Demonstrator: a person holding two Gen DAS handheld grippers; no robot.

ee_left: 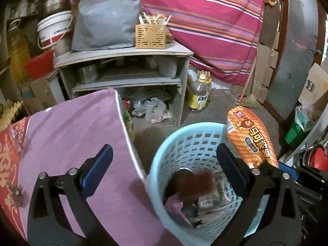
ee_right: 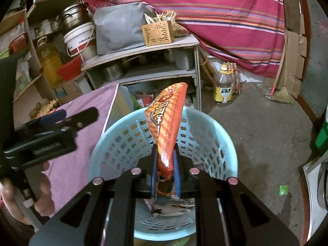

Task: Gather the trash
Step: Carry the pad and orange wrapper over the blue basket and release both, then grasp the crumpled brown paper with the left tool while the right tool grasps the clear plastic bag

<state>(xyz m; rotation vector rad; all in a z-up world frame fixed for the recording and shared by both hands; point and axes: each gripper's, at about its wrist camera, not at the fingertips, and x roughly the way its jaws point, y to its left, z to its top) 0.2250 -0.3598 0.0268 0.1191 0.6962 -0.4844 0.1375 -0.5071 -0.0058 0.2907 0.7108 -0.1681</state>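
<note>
A light blue perforated basket (ee_left: 188,141) (ee_right: 209,139) stands on the floor beside a table with a purple cloth (ee_left: 67,131) (ee_right: 90,110). Several wrappers (ee_left: 207,196) lie inside it. My right gripper (ee_right: 165,160) is shut on an orange snack bag (ee_right: 167,121) and holds it upright above the basket; the bag shows at the right in the left wrist view (ee_left: 250,137). My left gripper (ee_left: 164,157) is open and empty, spanning the table edge and the basket's rim; it appears at the left in the right wrist view (ee_right: 53,116).
A grey shelf unit (ee_left: 127,71) (ee_right: 147,65) with pots stands behind the basket. An oil bottle (ee_left: 199,94) (ee_right: 223,86) stands on the concrete floor. A striped red cloth (ee_left: 205,20) hangs behind. A green scrap (ee_right: 283,189) lies on the floor at right.
</note>
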